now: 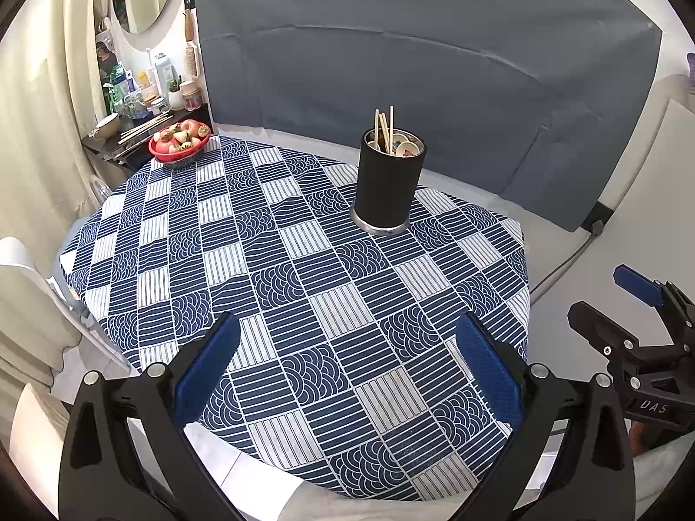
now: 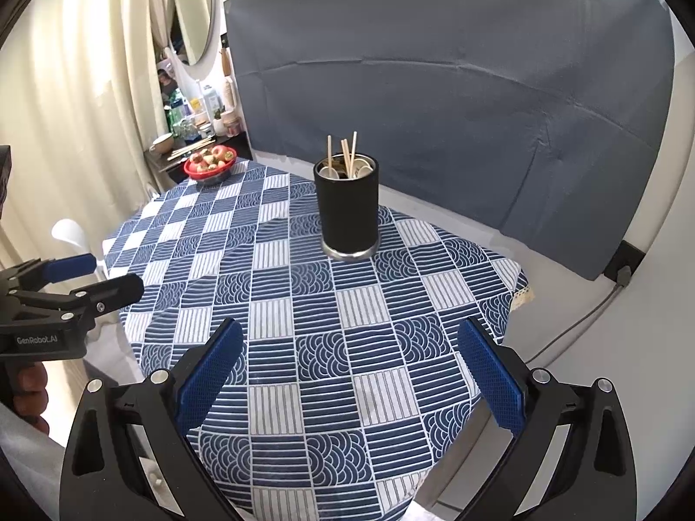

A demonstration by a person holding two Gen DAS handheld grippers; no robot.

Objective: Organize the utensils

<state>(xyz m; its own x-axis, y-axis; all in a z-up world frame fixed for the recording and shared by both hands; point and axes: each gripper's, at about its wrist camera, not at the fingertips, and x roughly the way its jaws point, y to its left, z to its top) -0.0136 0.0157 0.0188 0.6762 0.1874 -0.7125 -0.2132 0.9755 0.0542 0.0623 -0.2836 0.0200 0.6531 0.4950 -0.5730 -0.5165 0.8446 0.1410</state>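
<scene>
A black cylindrical utensil holder (image 1: pixel 388 184) (image 2: pixel 347 208) stands upright on the far part of the table. Several wooden chopsticks (image 1: pixel 384 128) (image 2: pixel 347 152) and white spoons (image 1: pixel 406 147) (image 2: pixel 362 169) stick out of it. My left gripper (image 1: pixel 347 330) is open over the near edge of the blue patterned tablecloth (image 1: pixel 304 286), nothing between its blue pads. My right gripper (image 2: pixel 352 338) is open too, also empty, over the near part of the cloth (image 2: pixel 304 304). Each gripper shows in the other's view: the right gripper (image 1: pixel 608 299) at the right edge, the left gripper (image 2: pixel 108 275) at the left edge.
A red bowl of fruit (image 1: pixel 180 143) (image 2: pixel 210 164) sits at the table's far left corner. Behind it is a cluttered dark shelf (image 1: pixel 130 130) with loose chopsticks, bottles and a mirror. A grey backdrop (image 1: pixel 412 65) stands behind the table. A white chair (image 1: pixel 26 286) is at the left.
</scene>
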